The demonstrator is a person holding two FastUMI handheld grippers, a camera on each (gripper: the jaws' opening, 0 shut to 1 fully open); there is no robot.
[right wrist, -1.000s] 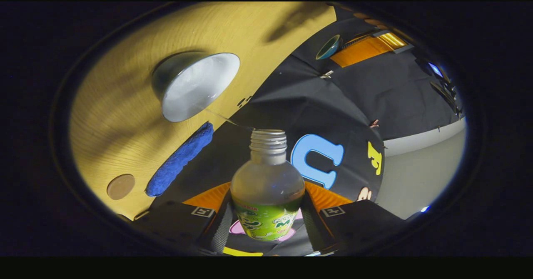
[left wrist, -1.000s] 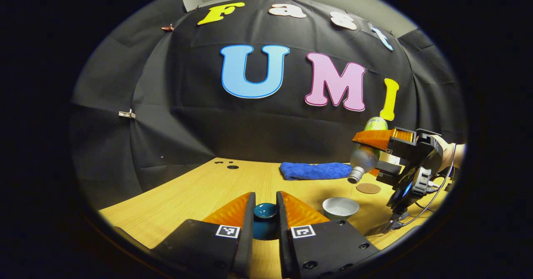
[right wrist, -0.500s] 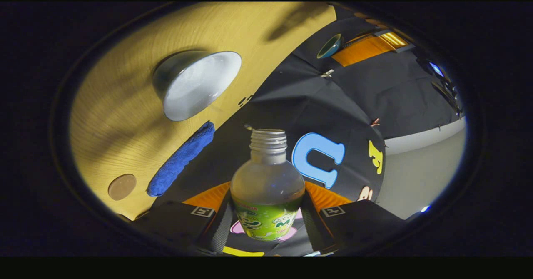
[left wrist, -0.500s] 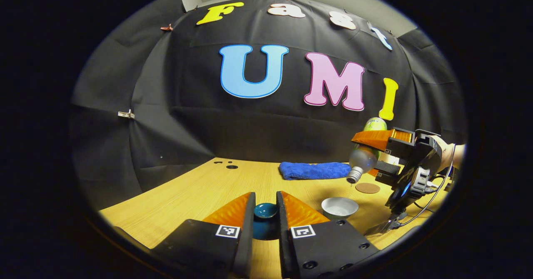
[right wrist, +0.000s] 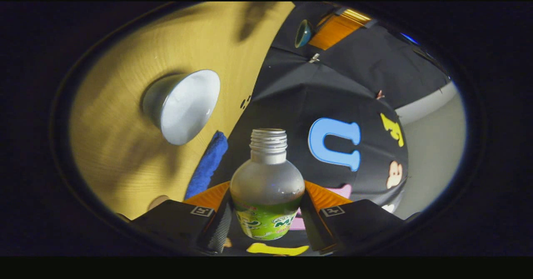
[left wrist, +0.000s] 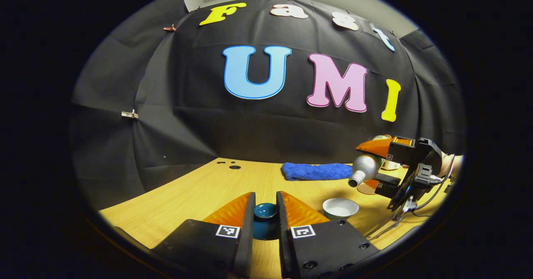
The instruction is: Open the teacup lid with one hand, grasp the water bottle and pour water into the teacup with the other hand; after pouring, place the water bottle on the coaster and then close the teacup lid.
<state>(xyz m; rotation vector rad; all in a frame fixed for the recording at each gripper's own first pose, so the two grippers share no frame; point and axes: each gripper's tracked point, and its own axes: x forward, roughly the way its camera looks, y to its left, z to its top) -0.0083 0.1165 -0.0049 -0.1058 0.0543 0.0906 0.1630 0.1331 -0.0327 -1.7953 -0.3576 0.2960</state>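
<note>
My left gripper (left wrist: 265,196) is shut on the dark teal teacup lid (left wrist: 265,211) and holds it just above the wooden table (left wrist: 200,195). To its right stands the uncovered teacup (left wrist: 340,207), pale inside. Beyond the cup, my right gripper (left wrist: 371,165) grips the clear water bottle (left wrist: 364,168), which lies almost level with its uncapped mouth pointing left above the cup's far side. In the right gripper view the bottle (right wrist: 267,179) with its green label sits between the right gripper (right wrist: 267,189) fingers, the teacup (right wrist: 181,106) is up left, and no water stream shows. The round brown coaster (right wrist: 157,202) peeks out low left.
A folded blue cloth (left wrist: 316,171) lies at the back of the table near the black wall. The coaster (left wrist: 363,188) lies partly hidden behind the bottle and right gripper. Cables hang from the right gripper. The lid in the left gripper (right wrist: 303,33) shows far off in the right gripper view.
The thin stream from the bottle's mouth has stopped. My right gripper has lowered and swung the bottle from steeply mouth-down toward level. The left gripper has held still with the lid.
</note>
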